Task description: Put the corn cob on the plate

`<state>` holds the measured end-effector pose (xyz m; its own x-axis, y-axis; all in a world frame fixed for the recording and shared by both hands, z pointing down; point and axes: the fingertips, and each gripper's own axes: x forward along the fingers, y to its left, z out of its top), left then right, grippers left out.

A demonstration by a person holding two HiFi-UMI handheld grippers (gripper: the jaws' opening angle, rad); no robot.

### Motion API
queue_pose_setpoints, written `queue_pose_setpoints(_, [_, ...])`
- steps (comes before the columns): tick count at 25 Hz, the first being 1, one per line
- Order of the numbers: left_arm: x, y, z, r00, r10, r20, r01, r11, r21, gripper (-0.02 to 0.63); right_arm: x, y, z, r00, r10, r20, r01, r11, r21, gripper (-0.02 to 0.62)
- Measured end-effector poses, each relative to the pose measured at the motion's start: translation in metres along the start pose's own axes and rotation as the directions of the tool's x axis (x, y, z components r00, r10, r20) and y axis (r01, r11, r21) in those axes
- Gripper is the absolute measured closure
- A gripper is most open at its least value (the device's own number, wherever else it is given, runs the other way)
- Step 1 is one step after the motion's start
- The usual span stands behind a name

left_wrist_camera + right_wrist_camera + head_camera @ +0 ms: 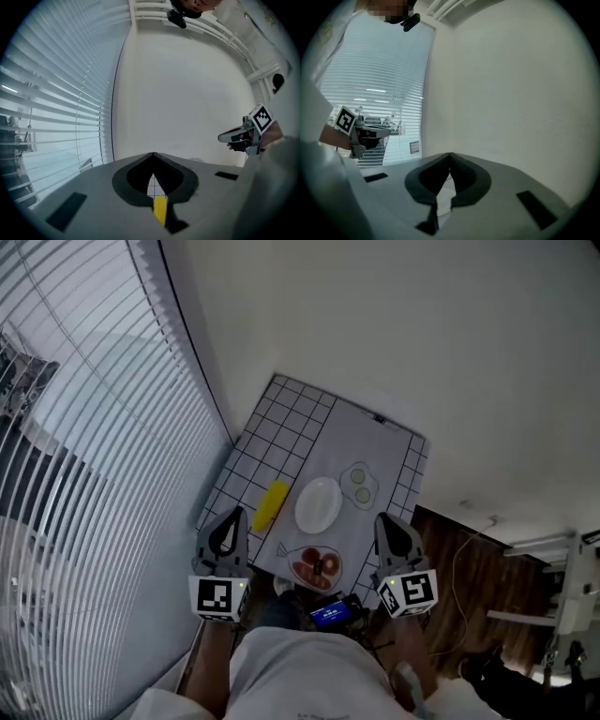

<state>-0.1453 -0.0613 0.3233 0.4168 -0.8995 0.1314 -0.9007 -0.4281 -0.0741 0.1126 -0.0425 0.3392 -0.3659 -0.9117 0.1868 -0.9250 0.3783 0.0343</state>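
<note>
Left claw [231, 517] and right claw [385, 521] are closed, empty: open the left, straddle the corn cob [271, 504] crosswise, beside the plate [319, 504].

blinds [75, 427], white wall [422, 334], seemingly wooden floor [455, 545]

Blinds [84, 446] flank the table [281, 413]; plate [318, 504] neighbours corn cob [271, 504].

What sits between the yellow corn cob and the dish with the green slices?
A white plate, with nothing on it, lies between the corn cob and the dish of green slices. The head view shows this.
</note>
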Motion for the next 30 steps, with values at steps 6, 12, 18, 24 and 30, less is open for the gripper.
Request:
queue_pose_setpoints(6, [0.019, 0.004, -0.016, 0.998, -0.030, -0.055, 0.028, 0.999, -0.021, 0.598, 0.034, 0.015, 0.004, 0.995, 0.097, -0.034, -0.100, 0.991, -0.090, 0.589])
queue_pose_setpoints(12, [0.021, -0.003, -0.027, 0.996, -0.022, -0.086, 0.020, 1.000, -0.019, 0.598, 0.050, 0.040, -0.001, 0.964, 0.244, -0.106, -0.258, 0.955, -0.148, 0.589])
queue_pose_setpoints(18, [0.024, -0.002, -0.044, 0.994, 0.016, -0.109, -0.019, 0.999, -0.031, 0.598, 0.073, 0.055, -0.014, 0.927, 0.342, -0.155, -0.367, 0.910, -0.193, 0.589])
queue_pose_setpoints(24, [0.028, -0.001, -0.071, 0.983, 0.043, -0.180, -0.048, 0.999, -0.025, 0.598, 0.094, 0.071, -0.040, 0.852, 0.458, -0.253, -0.509, 0.838, -0.198, 0.588])
queue_pose_setpoints(30, [0.031, -0.009, -0.109, 0.965, 0.060, -0.256, -0.065, 0.998, -0.012, 0.598, 0.116, 0.088, -0.065, 0.775, 0.547, -0.317, -0.620, 0.756, -0.211, 0.588])
